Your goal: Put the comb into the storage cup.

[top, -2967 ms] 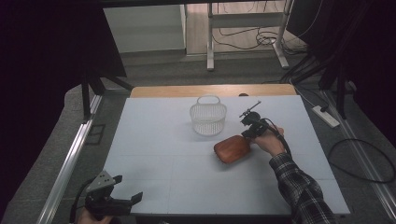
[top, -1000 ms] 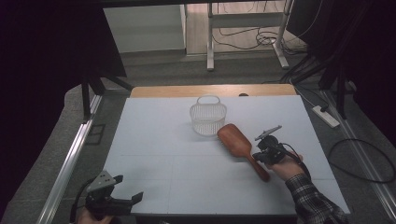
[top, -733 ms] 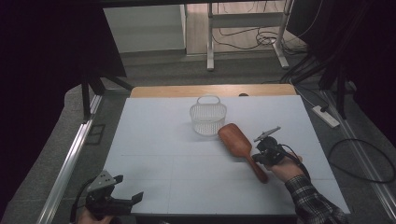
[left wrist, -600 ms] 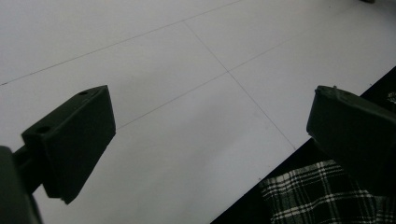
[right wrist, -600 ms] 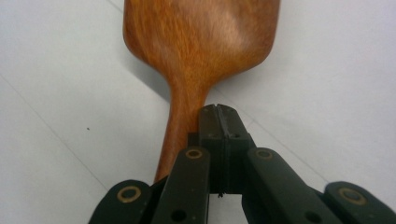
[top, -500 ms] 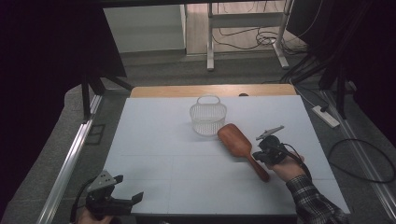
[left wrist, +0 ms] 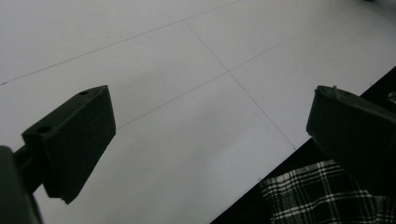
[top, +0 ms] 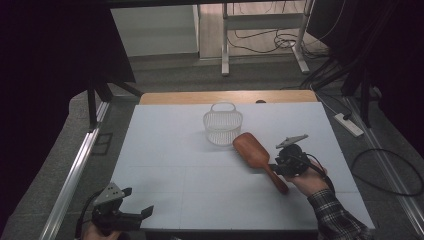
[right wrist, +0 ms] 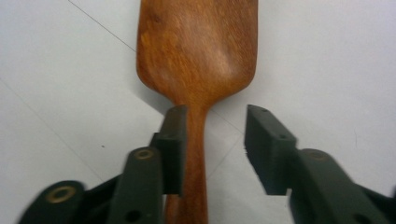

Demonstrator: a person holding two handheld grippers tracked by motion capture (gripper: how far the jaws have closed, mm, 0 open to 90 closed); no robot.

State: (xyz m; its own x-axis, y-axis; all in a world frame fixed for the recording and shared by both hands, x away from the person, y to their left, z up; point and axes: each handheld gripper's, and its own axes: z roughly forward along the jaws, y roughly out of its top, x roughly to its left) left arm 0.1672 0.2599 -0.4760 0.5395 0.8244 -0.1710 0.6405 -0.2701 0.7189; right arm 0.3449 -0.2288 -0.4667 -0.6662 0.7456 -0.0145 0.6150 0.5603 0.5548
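The wooden paddle brush (top: pixel 256 156) lies flat on the table (top: pixel 165 165), right of the white basket (top: pixel 222 123). The right hand-held gripper (right wrist: pixel 215 140) has just been opening around its handle, apparently letting go; the left hand-held gripper (top: pixel 131 214) waits wide open, empty, at the near edge.

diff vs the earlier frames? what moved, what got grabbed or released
The right gripper carried the wooden paddle brush from in front of the basket toward the table's right and near side, laying it flat on the table. Its jaws have just been opening: the handle sits between them, one pad touching, the other clear, so it is released. The basket and left gripper stayed put.
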